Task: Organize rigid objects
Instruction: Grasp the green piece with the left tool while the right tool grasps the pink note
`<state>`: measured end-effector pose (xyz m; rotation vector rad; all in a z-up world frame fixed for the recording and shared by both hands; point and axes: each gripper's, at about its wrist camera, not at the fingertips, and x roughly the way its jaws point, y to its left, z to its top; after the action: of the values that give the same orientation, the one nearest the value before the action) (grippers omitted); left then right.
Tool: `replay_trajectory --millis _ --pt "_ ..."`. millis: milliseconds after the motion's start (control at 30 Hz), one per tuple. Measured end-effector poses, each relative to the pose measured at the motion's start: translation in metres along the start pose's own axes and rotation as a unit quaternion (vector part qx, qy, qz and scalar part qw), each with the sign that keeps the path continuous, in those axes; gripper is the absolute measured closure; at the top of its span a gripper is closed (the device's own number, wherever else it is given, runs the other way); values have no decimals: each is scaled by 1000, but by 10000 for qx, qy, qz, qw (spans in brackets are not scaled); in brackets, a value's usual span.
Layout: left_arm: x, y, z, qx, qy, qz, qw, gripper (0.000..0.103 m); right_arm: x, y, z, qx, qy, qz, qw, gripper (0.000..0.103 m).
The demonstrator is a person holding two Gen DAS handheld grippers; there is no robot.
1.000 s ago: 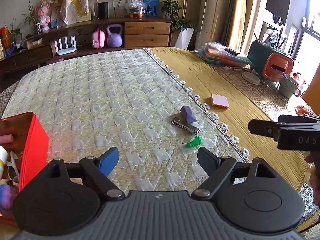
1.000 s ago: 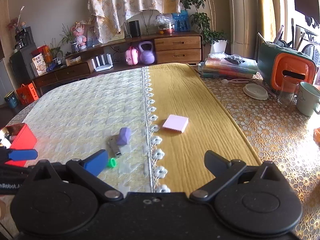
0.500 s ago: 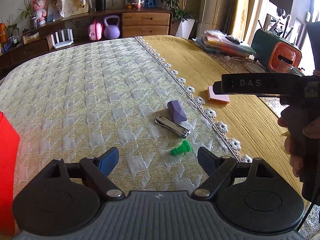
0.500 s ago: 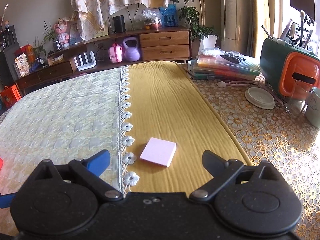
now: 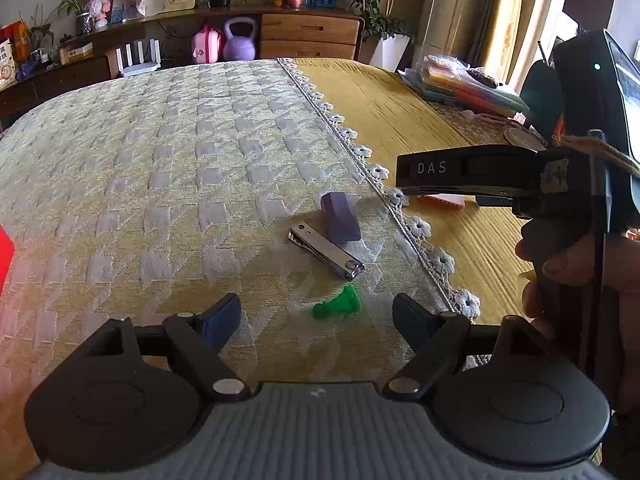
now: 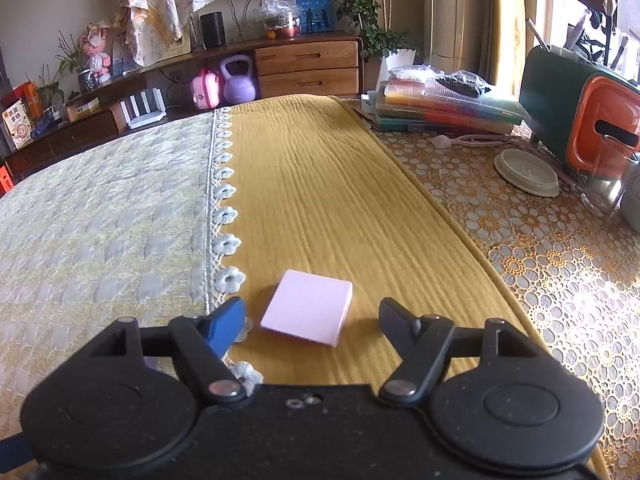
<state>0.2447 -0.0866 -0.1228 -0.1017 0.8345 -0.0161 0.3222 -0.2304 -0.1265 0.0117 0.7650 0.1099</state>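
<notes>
Our left claw is hanging with its jaws apart, having just been closing, the green pawn lying untouched between them on the worktop; nail clippers and a purple block are lying just beyond; our right claw is likewise narrowing around the pink pad, not yet touching it.

Both tools lower, jaws narrower — left tool nearer green pawn, right tool nearer pink pad.
</notes>
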Motion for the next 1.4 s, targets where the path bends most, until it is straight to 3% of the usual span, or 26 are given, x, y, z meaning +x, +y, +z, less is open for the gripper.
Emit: replay_trajectory --millis 233,400,667,933,1400 --pt "-2 -5 0 72 -72 65 9999 63 -1 4 -4 -88 -87 -191 9997 46" --pt "-3 -5 0 169 -92 133 9997 79 -5 1 -5 -69 -129 -214 9997 62" --pt "-6 3 0 194 -84 -9 9998 79 -20 -9 -12 56 -134 35 9999 63" --pt "-20 21 -4 32 -14 20 10000 79 -61 -7 -26 75 -191 461 9987 63" --pt "-72 54 -14 -211 -154 80 9996 79 -133 27 -53 -112 -247 1040 9942 63"
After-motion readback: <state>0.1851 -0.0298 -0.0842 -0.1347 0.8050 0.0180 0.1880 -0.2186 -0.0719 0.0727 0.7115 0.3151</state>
